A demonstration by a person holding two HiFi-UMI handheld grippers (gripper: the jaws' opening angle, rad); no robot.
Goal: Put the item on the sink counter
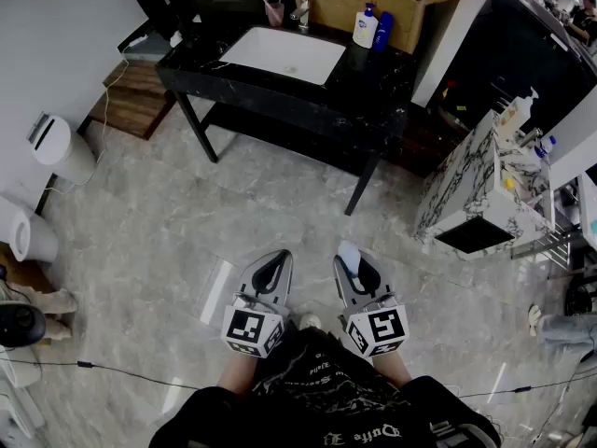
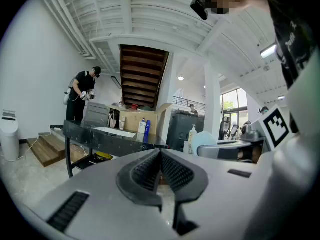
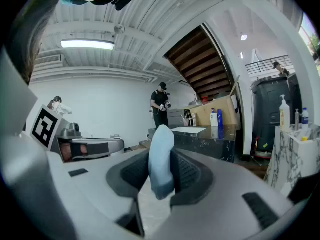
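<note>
Jaws of the right gripper (image 1: 360,271) are clamped on a pale blue item (image 3: 160,156), which stands upright between the pads with its rounded top poking above them. Jaws of the left gripper (image 2: 160,165) are pressed together with nothing between them. Both grippers hover side by side over the grey floor (image 1: 168,231) at 6 o'clock in the head view, well apart from the black desk (image 1: 378,82) and its white basin (image 1: 284,54) at 12 o'clock, where two bottles (image 1: 366,28) stand toward 1 o'clock.
</note>
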